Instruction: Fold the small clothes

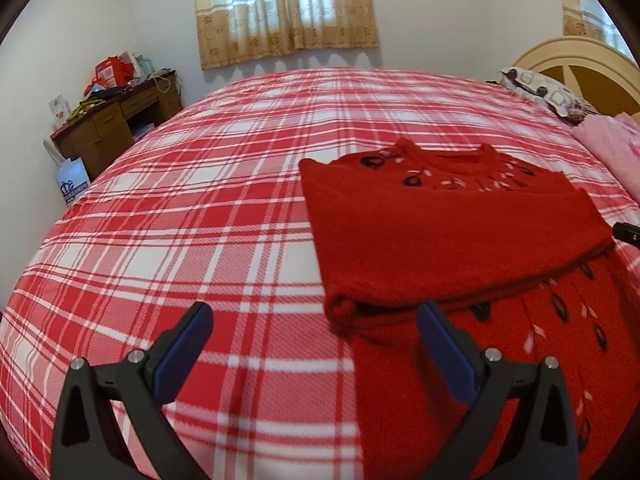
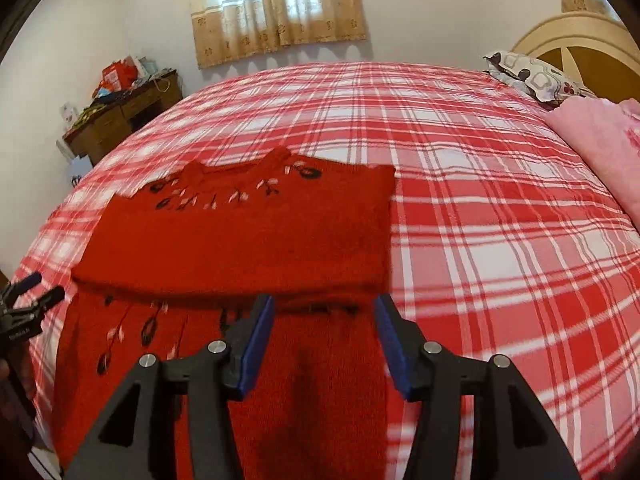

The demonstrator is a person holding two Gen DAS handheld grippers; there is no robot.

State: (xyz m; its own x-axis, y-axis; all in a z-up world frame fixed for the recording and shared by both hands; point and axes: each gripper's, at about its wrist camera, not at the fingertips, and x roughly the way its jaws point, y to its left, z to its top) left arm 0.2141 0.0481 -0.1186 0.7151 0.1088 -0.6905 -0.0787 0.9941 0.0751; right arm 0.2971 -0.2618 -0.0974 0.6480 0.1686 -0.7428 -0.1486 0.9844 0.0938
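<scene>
A small red knitted sweater (image 1: 448,240) with black and pink stitched motifs lies flat on the red-and-white plaid bedspread (image 1: 192,216). Both sleeves are folded across its chest. It also shows in the right wrist view (image 2: 240,248). My left gripper (image 1: 316,332) is open and empty, just above the bed at the sweater's left edge, near the folded sleeve's cuff. My right gripper (image 2: 324,328) is open and empty, over the sweater's lower right part. The left gripper also shows at the left edge of the right wrist view (image 2: 28,304). The right gripper's tip shows at the right edge of the left wrist view (image 1: 626,232).
A pink cloth (image 2: 600,148) and a patterned pillow (image 2: 532,76) lie at the bed's head on the right, before a cream headboard (image 1: 580,60). A cluttered wooden desk (image 1: 116,116) stands by the far left wall. A curtained window (image 1: 284,8) is behind the bed.
</scene>
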